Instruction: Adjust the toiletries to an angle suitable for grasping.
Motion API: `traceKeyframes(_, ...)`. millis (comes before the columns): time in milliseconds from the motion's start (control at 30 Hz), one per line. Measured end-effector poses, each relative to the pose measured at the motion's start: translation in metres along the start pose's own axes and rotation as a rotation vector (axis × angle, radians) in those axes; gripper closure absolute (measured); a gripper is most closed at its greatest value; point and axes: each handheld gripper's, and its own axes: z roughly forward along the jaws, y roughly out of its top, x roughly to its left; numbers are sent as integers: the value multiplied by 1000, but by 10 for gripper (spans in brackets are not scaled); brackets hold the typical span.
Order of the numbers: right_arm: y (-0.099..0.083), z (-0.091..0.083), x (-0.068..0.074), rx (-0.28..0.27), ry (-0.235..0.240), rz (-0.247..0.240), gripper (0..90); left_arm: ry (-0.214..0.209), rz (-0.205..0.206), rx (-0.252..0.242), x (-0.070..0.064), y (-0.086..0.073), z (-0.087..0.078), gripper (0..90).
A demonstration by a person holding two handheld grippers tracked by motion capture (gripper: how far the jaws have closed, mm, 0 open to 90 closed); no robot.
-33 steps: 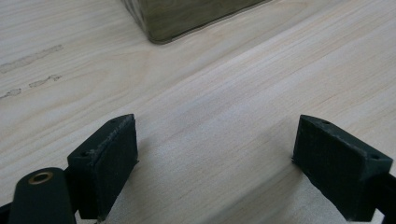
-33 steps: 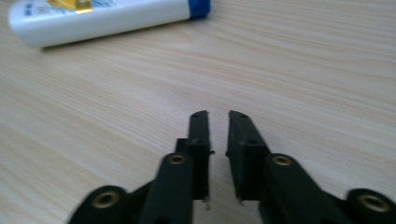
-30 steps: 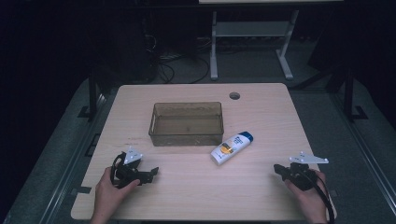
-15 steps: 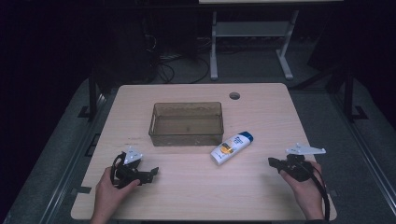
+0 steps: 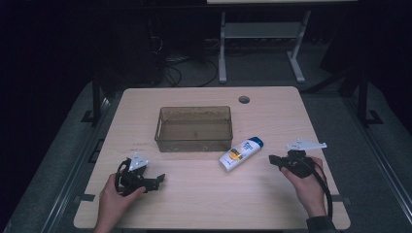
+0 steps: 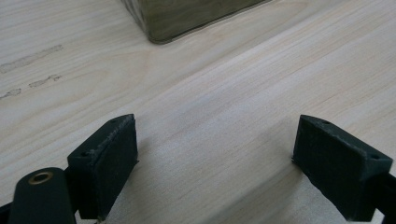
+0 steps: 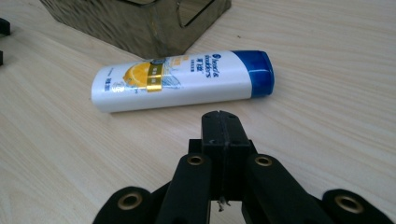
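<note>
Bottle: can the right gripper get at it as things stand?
Probably yes. The bottle lies flat just ahead of the right gripper, with bare table between them. But its jaws are shut, so they must open first.

Right gripper jaws pressed together, white shampoo bottle lying just ahead, box beyond, possibly touching it

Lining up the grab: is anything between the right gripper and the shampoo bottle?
Nothing. In the right gripper view, bare tabletop separates the shut right gripper from the lying shampoo bottle; the high view shows the same clear gap.
</note>
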Motion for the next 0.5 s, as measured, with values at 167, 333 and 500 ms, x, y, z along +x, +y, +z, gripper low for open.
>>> traceKeyframes(167,8,5,1,0,12,-5,900,0,-2,-2,0,0,0,126)
traceKeyframes(333,16,11,4,7,27,-19,900,0,-3,-3,0,0,0,126)
traceKeyframes(500,21,15,5,9,34,-28,900,0,-3,-3,0,0,0,126)
